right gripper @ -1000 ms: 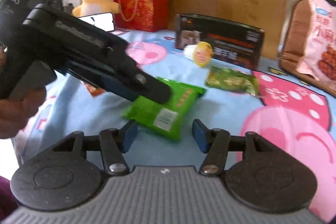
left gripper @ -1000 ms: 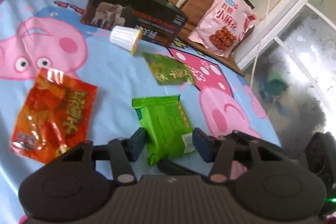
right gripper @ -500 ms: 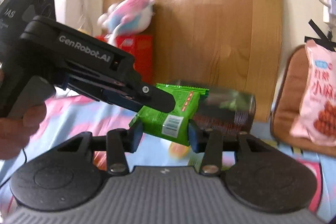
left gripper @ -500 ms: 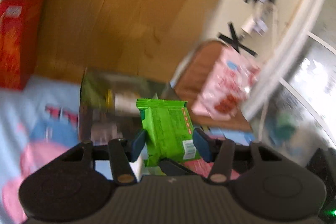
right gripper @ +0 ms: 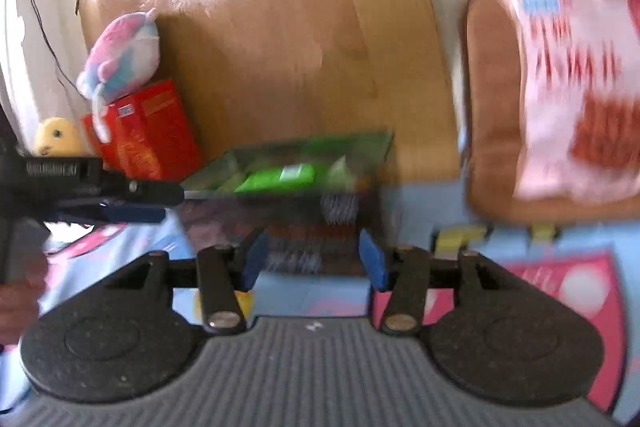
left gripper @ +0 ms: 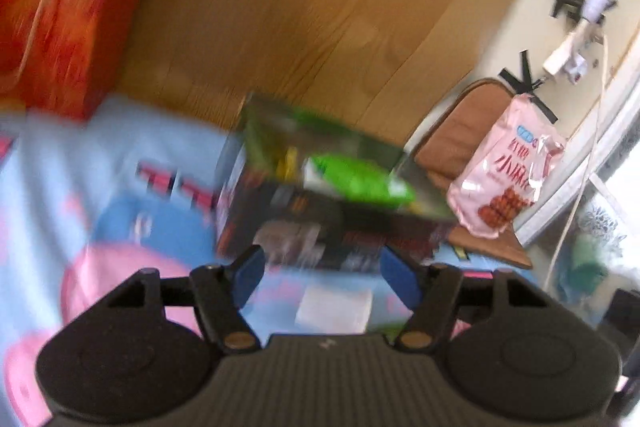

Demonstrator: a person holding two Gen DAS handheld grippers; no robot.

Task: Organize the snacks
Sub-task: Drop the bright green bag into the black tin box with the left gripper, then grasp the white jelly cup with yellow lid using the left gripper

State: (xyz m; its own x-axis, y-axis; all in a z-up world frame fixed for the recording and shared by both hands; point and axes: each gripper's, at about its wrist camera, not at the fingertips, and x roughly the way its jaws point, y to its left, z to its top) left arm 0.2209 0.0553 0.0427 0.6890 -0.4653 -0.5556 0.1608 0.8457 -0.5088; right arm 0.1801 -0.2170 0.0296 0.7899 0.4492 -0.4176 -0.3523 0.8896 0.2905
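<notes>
The green snack packet (left gripper: 356, 179) lies inside the open black box (left gripper: 320, 227) at the far side of the blue cartoon cloth; it also shows in the right wrist view (right gripper: 284, 177), in the same box (right gripper: 312, 223). My left gripper (left gripper: 322, 277) is open and empty, in front of the box; it also shows at the left of the right wrist view (right gripper: 132, 203). My right gripper (right gripper: 312, 261) is open and empty, facing the box. Both views are blurred.
A pink snack bag (left gripper: 508, 179) leans on a brown cushion (left gripper: 456, 131) at the right. A red box (right gripper: 148, 131) with plush toys (right gripper: 120, 55) stands at the back left. A white cup (left gripper: 334, 309) lies near my left fingers. A wooden board stands behind.
My left gripper let go of the green packet, which now lies in the black box. Both grippers have opened and pulled back a little.
</notes>
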